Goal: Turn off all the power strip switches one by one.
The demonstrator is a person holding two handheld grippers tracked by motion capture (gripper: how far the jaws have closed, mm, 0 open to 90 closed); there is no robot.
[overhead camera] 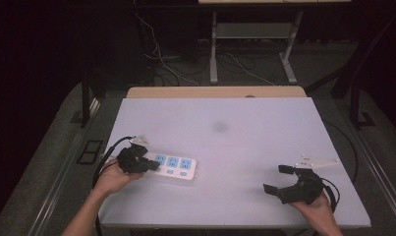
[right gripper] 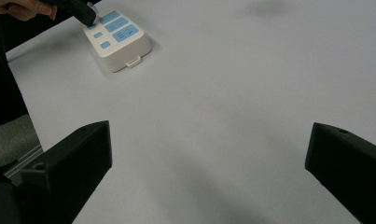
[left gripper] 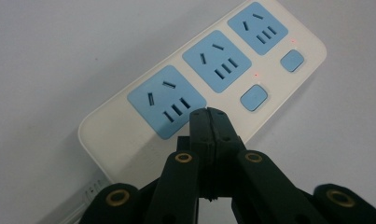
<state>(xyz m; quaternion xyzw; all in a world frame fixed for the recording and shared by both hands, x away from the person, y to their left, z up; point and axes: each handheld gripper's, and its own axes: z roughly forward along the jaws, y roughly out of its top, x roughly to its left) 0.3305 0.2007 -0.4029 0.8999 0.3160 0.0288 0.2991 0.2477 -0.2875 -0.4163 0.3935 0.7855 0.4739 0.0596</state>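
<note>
High view: white power strip (overhead camera: 173,168) lies flat on the left near part of the white tabletop (overhead camera: 235,132), long side running left-right. Left tongs (overhead camera: 154,167) are at its left end, held by the left hand (overhead camera: 112,177), cable trailing off the tabletop edge. Left gripper view: jaws clenched together, nothing between them, tip over the strip beside the nearest blue socket (left gripper: 166,99), near the spot where a third switch would sit; contact can't be confirmed. Two blue switches (left gripper: 254,97) show next to the other sockets, small red lights by them. Right tongs (overhead camera: 275,179) sit well apart at the right near side, released, jaws wide over bare tabletop. Right gripper view: strip far off at upper left, left tongs on its end.
</note>
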